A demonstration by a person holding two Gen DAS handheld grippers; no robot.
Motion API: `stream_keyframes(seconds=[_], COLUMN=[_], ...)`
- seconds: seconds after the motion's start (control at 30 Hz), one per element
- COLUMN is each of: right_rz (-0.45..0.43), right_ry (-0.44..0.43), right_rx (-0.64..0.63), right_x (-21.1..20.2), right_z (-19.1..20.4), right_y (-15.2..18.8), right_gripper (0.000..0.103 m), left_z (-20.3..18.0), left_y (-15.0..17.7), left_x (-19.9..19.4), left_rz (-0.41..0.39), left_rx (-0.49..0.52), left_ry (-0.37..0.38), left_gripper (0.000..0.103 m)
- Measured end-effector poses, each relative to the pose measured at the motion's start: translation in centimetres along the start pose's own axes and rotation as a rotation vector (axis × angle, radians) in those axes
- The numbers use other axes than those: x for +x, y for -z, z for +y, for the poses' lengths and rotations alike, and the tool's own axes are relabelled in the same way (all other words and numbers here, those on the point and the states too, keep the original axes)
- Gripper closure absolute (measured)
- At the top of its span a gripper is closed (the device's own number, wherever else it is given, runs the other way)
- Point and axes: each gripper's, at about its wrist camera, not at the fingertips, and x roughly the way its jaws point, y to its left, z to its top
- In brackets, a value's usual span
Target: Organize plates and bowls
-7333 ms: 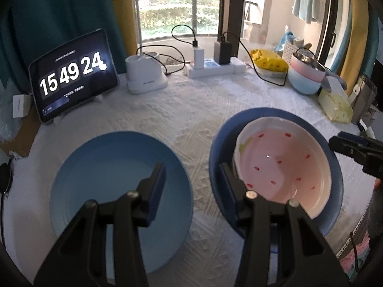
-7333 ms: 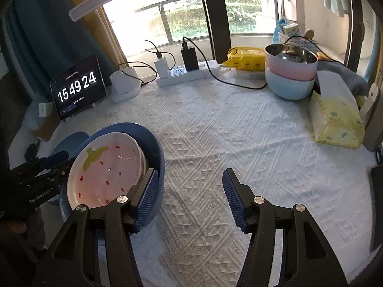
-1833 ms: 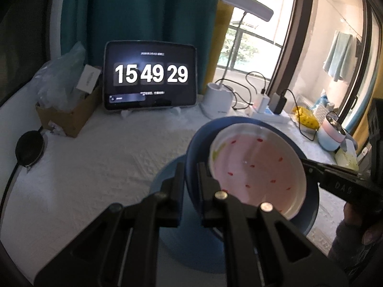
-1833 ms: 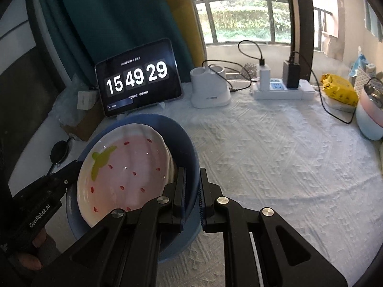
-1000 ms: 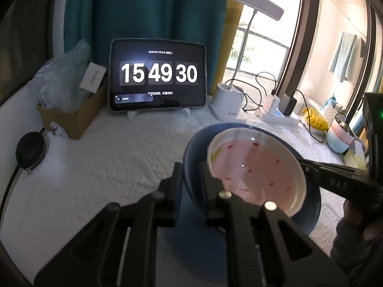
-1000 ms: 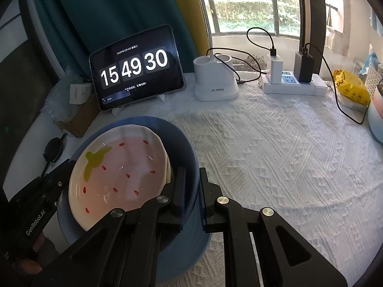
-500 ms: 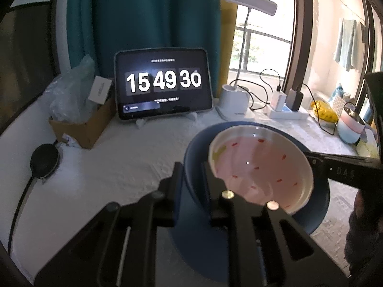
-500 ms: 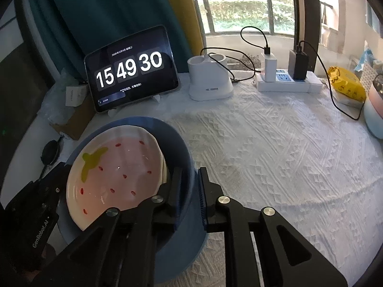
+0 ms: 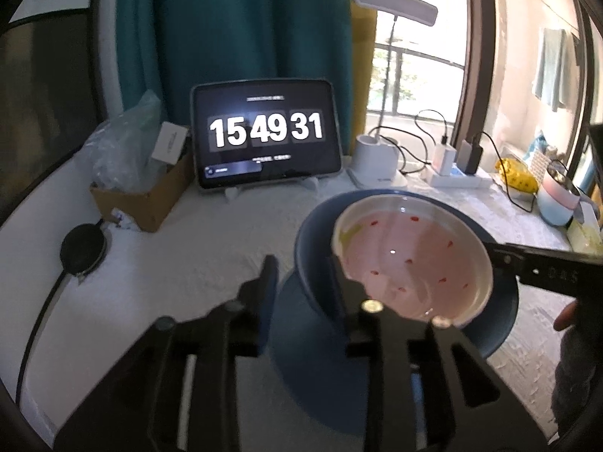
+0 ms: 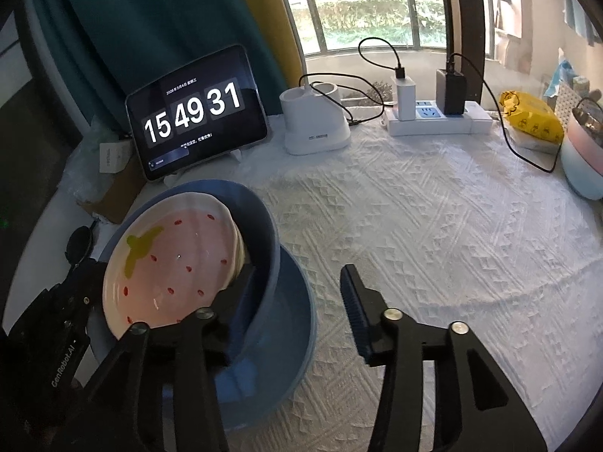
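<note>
A white textured cloth covers the table (image 10: 433,226) in front of a window with teal and yellow curtains. At the far left of the left wrist view a cardboard box (image 9: 139,203) stuffed with plastic sits beside a tablet clock (image 9: 265,133); further right stand a white lamp base (image 9: 377,164) and a power strip (image 10: 433,118), and at the far right edge stacked pastel bowls (image 10: 582,150). In the middle is the work itself: the dark blue bowl (image 10: 264,241), with the pink strawberry plate (image 10: 173,260) lying tilted inside it, now sits nested in the lighter blue bowl (image 10: 294,339), where seconds ago the two blue bowls lay side by side on the cloth. Both tools carried it there by its rim, and both have just been opening. The left gripper (image 9: 301,282) has its jaws apart, the near rim of the dark bowl between them with a visible gap on the outer side, so the pads no longer pinch it. The right gripper (image 10: 297,297) stands wider, its left finger inside the bowl wall and its right finger well clear over the cloth. I judge the stack released and resting on its own; what remains is probably to back both tools off without nudging it.
</note>
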Motion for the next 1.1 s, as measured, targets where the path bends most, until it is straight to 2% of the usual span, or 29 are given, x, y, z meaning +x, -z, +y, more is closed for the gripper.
stream_keyframes(seconds=[0.13,0.2,0.43,0.57,1.1], right_rz=[-0.015,-0.023,-0.053,-0.068,-0.141], right_ry=[-0.001,-0.003,-0.003,0.038,0.094], right_rx=[-0.001,-0.003,-0.012,-0.022,-0.004], right_x=[-0.9,-1.4,-3.1,-4.2,-8.5], right_z=[-0.2,-0.3,-0.5,-0.9,-3.8], right_y=[0.3,0.5,1.3,1.8,4.1], right_gripper=[0.046,0.045,0.043,0.043,0.043], left_z=[0.9,0.8,-0.4,-1.0,-4.2], left_y=[0.1,0.2,0.7,1.0,1.6], left_x=[-1.0,-1.5,-3.3,-4.4,-8.1], left_rz=[-0.011,-0.021,-0.037,-0.049,-0.086], left_rx=[-0.065,-0.065,-0.050,-0.048,-0.016], left_ry=[0.023,0.031,0.061,0.066,0.091], left_gripper=[0.053,0.036,0.026,0.012,0.010])
